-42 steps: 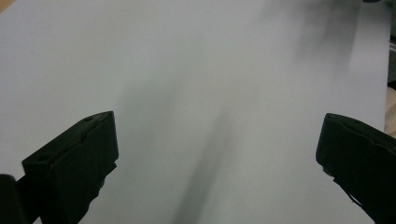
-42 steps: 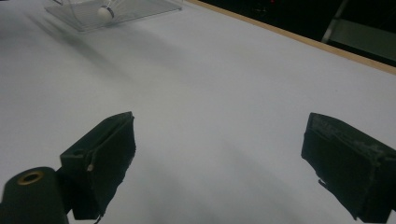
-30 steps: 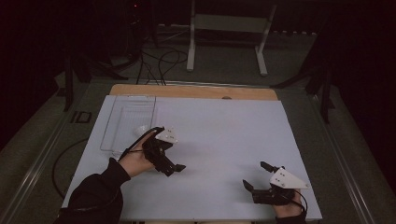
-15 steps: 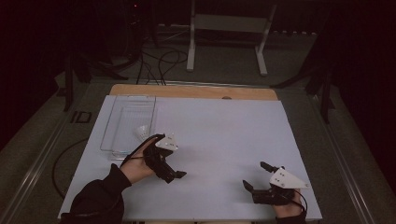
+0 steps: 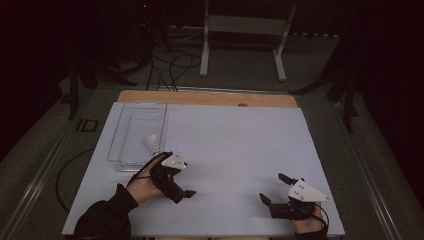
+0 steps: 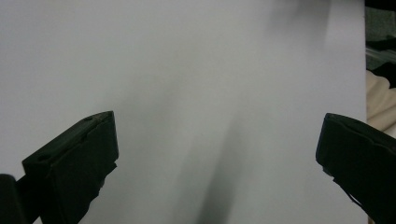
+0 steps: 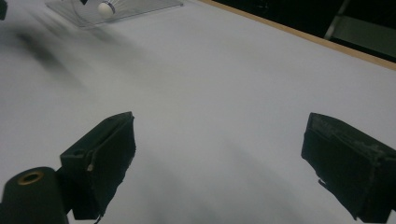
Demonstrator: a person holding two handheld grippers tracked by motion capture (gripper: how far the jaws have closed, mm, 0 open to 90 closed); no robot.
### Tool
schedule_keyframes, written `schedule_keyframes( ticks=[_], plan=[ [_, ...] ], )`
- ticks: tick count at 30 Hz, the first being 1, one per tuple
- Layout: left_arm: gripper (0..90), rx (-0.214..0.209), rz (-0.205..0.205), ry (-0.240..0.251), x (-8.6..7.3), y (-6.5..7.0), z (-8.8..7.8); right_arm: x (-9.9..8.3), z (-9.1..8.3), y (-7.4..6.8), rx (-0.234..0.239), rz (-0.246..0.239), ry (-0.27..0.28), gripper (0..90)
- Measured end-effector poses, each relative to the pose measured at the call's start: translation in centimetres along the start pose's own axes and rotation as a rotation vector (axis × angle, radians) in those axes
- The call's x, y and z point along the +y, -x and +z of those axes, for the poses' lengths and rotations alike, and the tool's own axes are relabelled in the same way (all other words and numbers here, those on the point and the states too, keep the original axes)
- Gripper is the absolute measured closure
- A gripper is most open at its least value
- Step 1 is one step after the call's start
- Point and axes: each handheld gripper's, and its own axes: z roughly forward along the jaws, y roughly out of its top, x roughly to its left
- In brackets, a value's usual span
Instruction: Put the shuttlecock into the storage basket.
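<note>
At far left on the white worktop point(image 5: 240, 145), a clear tray point(image 5: 131, 134) holds a shuttlecock point(image 5: 152, 143); just beside it the left tool point(image 5: 181, 192), jaws wide, grips nothing; at right the right tool point(image 5: 274, 188), likewise wide and empty.

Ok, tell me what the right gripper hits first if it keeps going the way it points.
Probably nothing soon: the right gripper, jaws wide apart, faces bare white table. The clear tray with the shuttlecock lies far off to the left of that line, though depth is hard to judge.
</note>
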Motion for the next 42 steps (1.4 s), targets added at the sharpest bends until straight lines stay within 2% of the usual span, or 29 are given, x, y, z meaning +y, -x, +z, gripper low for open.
schedule_keyframes(
  ticks=[5, 7, 15, 19, 24, 36, 38, 42],
  plan=[
    [0.0, 0.002, 0.017, -0.005, -0.9, 0.3, -0.1, 0.0, 0.0, 0.0, 0.001, 0.0, -0.002, 9.6],
    [0.0, -0.005, -0.005, 0.014, -1.3, 0.4, -0.2, 0.0, 0.0, 0.0, 0.002, 0.002, -0.003, 9.6],
    [0.0, -0.007, -0.005, 0.004, -2.6, 1.0, 0.0, 0.0, 0.1, -0.1, 0.005, 0.001, -0.01, 9.7],
    [0.0, 0.009, -0.012, -0.003, -3.6, 1.2, -0.1, 0.0, 0.1, -0.1, 0.005, 0.003, -0.011, 9.7],
    [0.0, 0.02, -0.002, -0.004, -4.4, 1.5, -0.1, 0.0, 0.1, -0.1, 0.007, 0.002, -0.011, 9.6],
    [0.1, 0.04, -0.033, 0.005, -6.0, 1.9, -0.6, 0.0, 0.2, -0.1, 0.012, -0.001, -0.015, 9.6],
    [0.0, 0.037, -0.051, 0.018, -6.2, 1.9, -0.8, 0.0, 0.2, -0.1, 0.015, 0.0, -0.017, 9.6],
    [0.1, 0.055, -0.06, 0.028, -6.5, 1.9, -1.1, 0.0, 0.2, -0.1, 0.013, -0.003, -0.016, 9.6]
  ],
)
